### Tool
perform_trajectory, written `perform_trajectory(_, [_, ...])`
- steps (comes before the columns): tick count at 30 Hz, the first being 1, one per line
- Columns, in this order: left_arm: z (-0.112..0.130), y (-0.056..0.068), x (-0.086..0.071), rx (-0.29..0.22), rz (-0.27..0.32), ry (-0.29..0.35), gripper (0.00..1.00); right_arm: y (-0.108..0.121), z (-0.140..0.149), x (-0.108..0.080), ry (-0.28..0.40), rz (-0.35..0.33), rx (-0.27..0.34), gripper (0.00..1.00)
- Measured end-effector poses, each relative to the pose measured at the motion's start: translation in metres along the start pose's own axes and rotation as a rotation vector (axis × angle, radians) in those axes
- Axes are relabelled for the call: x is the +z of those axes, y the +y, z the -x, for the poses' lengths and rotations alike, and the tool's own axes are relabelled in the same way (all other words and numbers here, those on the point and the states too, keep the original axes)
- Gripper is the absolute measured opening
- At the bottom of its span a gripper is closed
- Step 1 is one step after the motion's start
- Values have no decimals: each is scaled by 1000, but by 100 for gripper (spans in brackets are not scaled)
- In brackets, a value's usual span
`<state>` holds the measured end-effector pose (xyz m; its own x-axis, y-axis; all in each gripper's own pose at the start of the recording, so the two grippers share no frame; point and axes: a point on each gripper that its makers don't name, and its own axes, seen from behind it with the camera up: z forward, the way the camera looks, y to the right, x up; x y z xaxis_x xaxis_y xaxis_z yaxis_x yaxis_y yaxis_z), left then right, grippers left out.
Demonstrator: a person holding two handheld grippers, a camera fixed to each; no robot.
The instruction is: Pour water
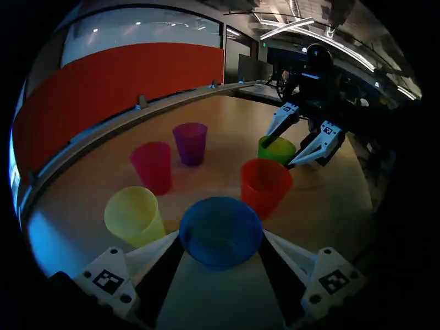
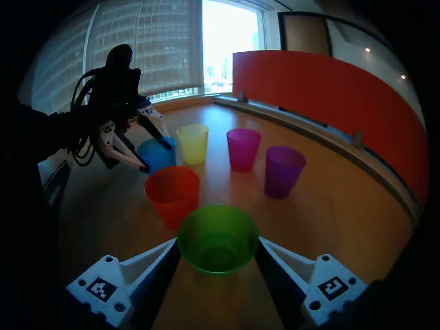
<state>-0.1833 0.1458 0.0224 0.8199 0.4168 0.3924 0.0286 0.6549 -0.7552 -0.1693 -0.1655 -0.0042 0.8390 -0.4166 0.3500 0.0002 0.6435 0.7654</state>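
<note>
On table (image 1: 330, 206) | left hand-held gripper (image 1: 220, 237) pinches blue cup (image 1: 221, 228) | right one (image 2: 218, 243) pinches green cup (image 2: 218, 234)

A wooden desk (image 1: 330, 203) meets a red partition (image 1: 110, 88), with bright windows (image 2: 228, 38) behind blinds and strip lights (image 1: 286, 27) overhead.

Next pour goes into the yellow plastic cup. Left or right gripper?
Left, probably. The left gripper brackets the blue plastic cup right beside the yellow plastic cup; the right gripper, around the green plastic cup, has the orange plastic cup in between.
</note>
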Motion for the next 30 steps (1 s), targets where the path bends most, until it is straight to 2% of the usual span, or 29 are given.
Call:
perform_trajectory(6, [-6, 4, -6, -3, -6, 19, 87, 2, -4, -6, 13, 17, 8, 91])
perform_trajectory(11, [-16, 6, -14, -5, -22, 48, 87, 2, -20, -17, 50, 26, 19, 91])
perform_trajectory(18, [-40, 12, -29, -5, -40, 115, 87, -1, -49, -38, 118, 52, 20, 91])
perform_trajectory(30, [-80, 16, -61, 2, -99, 222, 87, -7, -96, -71, 219, 90, -3, 91])
